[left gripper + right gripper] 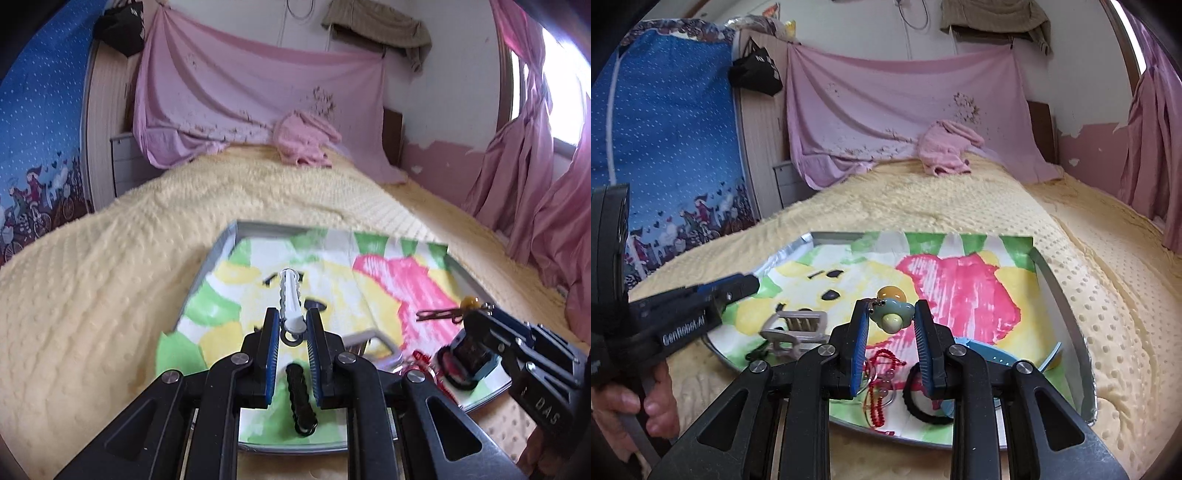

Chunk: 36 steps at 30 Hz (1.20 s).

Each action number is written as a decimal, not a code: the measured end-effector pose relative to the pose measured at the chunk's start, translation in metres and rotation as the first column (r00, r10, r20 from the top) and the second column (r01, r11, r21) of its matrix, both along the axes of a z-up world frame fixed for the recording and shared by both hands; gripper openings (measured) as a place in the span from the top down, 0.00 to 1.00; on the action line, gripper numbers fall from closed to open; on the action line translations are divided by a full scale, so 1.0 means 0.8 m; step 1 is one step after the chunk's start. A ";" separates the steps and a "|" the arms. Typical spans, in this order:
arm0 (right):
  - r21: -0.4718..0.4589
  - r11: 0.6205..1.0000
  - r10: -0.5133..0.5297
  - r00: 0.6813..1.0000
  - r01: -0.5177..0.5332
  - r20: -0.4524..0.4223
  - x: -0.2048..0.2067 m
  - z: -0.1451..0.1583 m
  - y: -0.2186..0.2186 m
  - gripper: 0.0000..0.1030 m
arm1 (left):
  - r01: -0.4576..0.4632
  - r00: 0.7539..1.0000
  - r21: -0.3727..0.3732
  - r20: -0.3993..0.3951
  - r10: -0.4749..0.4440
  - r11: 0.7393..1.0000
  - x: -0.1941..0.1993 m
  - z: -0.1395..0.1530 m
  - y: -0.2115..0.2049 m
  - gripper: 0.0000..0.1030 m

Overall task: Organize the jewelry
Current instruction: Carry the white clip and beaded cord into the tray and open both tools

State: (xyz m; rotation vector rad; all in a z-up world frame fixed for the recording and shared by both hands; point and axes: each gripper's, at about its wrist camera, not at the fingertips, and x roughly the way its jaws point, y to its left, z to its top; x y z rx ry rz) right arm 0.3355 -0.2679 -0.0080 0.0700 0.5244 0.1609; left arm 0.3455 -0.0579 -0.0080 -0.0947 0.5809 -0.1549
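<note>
**Both tongs loaded over the jewelry tray**

From my left tongs [291, 325] I look down at the tray [236, 226] lying on the yellow blanket [92, 295], its floor lined with a painted paper. My blue pads are closed on the spring end of a white hair clip [290, 295], which sticks out forward past the tips, lifted above the paper. It looks like light, stiff plastic, so a hold near the hinge, where it is thickest, should keep it from pivoting; the ridged edge gives the pads something to bite. Below my jaws a black ridged clip [301, 400] lies on the paper near the front rim. Off to the right, my other tool reaches in over a dark hairpin [439, 314] and a red beaded piece [421, 356].

From my right tongs [889, 319] I see a pale green charm with a cream bead [890, 317] caught between the tips, hanging above the pink patch of the paper. The jaws stand fairly wide and only the charm's outer edges meet the pads, so I judge the grip shallow; the glossy, rounded surface looks slippery and perhaps brittle, and I would rather pinch it across its widest part. A yellow bead [891, 293] sits just behind it. Under the jaws lie a red bead string [877, 387], a black hair tie [923, 406] and a blue band [990, 354]. A small grey rack [798, 328] stands at the left, near my left tongs [746, 282].
</note>
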 end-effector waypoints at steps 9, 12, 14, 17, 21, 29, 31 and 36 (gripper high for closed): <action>-0.024 1.000 -0.001 0.995 -0.002 -0.103 0.022 -0.019 0.006 0.78 | 0.014 0.999 0.005 -0.039 -0.013 1.000 0.003 -0.009 -0.004 0.86; -0.026 1.000 0.005 0.993 -0.008 -0.115 0.025 -0.023 0.007 0.78 | 0.016 0.998 0.004 -0.053 -0.016 1.000 0.006 -0.013 -0.004 0.86; -0.026 1.000 0.008 0.992 -0.012 -0.127 0.026 -0.026 0.007 0.78 | 0.015 0.998 0.007 -0.054 -0.015 1.000 0.007 -0.014 -0.005 0.86; -0.029 0.999 0.012 0.990 -0.016 -0.141 0.026 -0.030 0.008 0.78 | 0.013 0.998 0.006 -0.055 -0.013 1.000 0.007 -0.015 -0.004 0.86; -0.032 0.999 0.013 0.988 -0.019 -0.154 0.029 -0.032 0.009 0.78 | 0.009 0.996 0.002 -0.085 -0.009 1.000 0.010 -0.020 -0.004 0.86; -0.042 0.999 0.021 0.986 -0.028 -0.167 0.029 -0.034 0.011 0.78 | 0.000 0.997 -0.005 -0.080 0.000 1.000 0.009 -0.021 0.000 0.86; -0.037 0.999 0.022 0.986 -0.028 -0.165 0.029 -0.033 0.010 0.77 | -0.001 0.997 -0.006 -0.079 0.001 1.000 0.008 -0.020 0.001 0.86; -0.011 1.000 0.017 0.990 -0.018 -0.142 0.023 -0.029 0.003 0.68 | -0.008 0.999 -0.012 -0.048 0.008 1.000 0.002 -0.015 0.002 0.86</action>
